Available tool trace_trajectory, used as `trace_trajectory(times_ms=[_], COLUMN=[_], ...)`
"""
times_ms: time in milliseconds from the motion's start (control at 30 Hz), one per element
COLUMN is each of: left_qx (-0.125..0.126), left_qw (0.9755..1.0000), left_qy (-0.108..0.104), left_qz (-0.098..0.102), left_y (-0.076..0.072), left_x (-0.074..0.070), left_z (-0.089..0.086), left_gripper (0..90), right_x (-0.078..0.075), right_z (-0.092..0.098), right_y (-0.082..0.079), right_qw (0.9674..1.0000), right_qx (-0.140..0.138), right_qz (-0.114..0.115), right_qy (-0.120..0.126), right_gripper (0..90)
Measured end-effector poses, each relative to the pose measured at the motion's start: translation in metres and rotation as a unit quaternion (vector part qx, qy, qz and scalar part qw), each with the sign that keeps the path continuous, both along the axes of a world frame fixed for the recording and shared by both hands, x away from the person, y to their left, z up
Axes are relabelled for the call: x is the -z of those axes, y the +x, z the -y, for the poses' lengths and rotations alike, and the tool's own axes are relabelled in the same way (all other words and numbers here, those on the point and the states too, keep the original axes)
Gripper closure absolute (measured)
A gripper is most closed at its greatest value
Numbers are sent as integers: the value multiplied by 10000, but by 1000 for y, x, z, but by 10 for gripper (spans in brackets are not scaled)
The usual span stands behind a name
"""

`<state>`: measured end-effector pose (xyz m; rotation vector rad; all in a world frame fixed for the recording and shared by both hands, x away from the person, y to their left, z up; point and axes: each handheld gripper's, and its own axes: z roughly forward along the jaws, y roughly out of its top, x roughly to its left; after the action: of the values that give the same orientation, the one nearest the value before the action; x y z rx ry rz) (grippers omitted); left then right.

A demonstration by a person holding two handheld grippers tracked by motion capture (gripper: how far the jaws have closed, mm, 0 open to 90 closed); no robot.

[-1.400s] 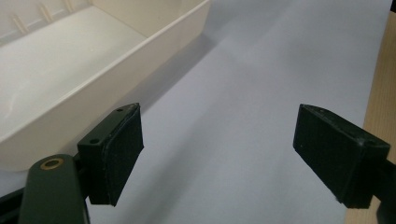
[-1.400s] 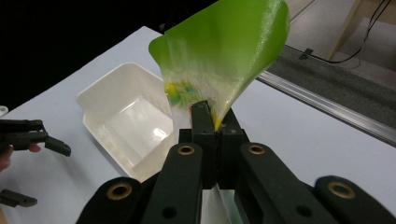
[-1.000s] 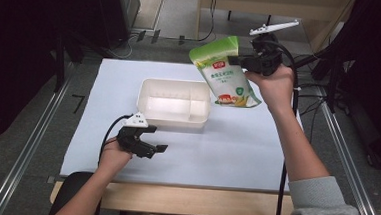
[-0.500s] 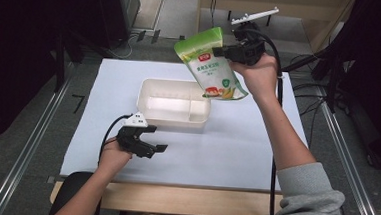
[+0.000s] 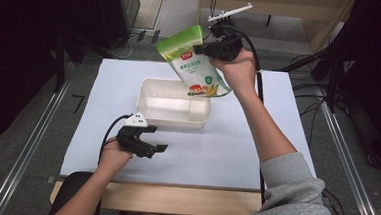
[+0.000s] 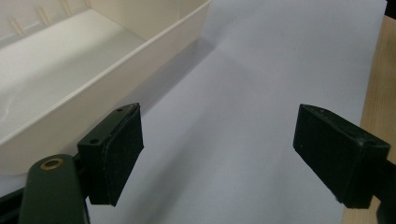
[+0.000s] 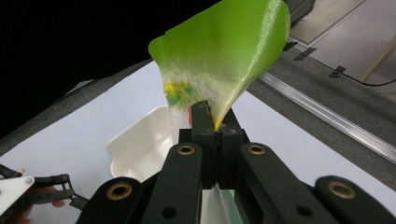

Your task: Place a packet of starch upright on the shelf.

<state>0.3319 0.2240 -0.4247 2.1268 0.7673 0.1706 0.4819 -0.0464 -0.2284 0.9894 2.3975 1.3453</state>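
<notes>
Gripping green pouch [image 5: 193, 67] above tray [image 5: 151, 107]

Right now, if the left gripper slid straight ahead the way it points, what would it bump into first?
Probably nothing soon. The left gripper, jaws open, points along the bare white sheet. The white tray lies beside that line, at the left of its own view, so it likely passes alongside, though depth is unclear.

one pouch [image 5: 193, 62], one white tray [image 5: 151, 106], two grippers
</notes>
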Motion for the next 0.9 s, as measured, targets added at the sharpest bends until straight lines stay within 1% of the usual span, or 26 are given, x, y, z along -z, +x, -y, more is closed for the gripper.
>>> trace_trajectory(times_ms=[333,533,700,733,800,900], left_qx=[20,27,33,38,44,45], left_qw=[10000,10000,10000,10000,9999,9999], left_qy=[-23,-39,-45,-80,-90,-93], left_qz=[0,-3,-16,-20,-17,-5], left_y=[-1,-1,-2,-2,-2,-2], left_x=[0,-1,-1,-1,-1,-1], left_z=[-1,0,-1,-1,-1,-1], left_gripper=[167,167,167,167,167,167], right_x=[10,22,32,34,39,48], right_z=[-48,-79,-104,-108,-117,-127], right_y=[11,19,24,25,26,29], right_qw=[9997,9992,9988,9987,9987,9985], right_qx=[-191,-283,-339,-361,-364,-403], right_qz=[-65,-202,-242,-236,-257,-317], right_qy=[-138,-171,-253,-267,-264,-184], right_gripper=[900,900,900,900,900,900])
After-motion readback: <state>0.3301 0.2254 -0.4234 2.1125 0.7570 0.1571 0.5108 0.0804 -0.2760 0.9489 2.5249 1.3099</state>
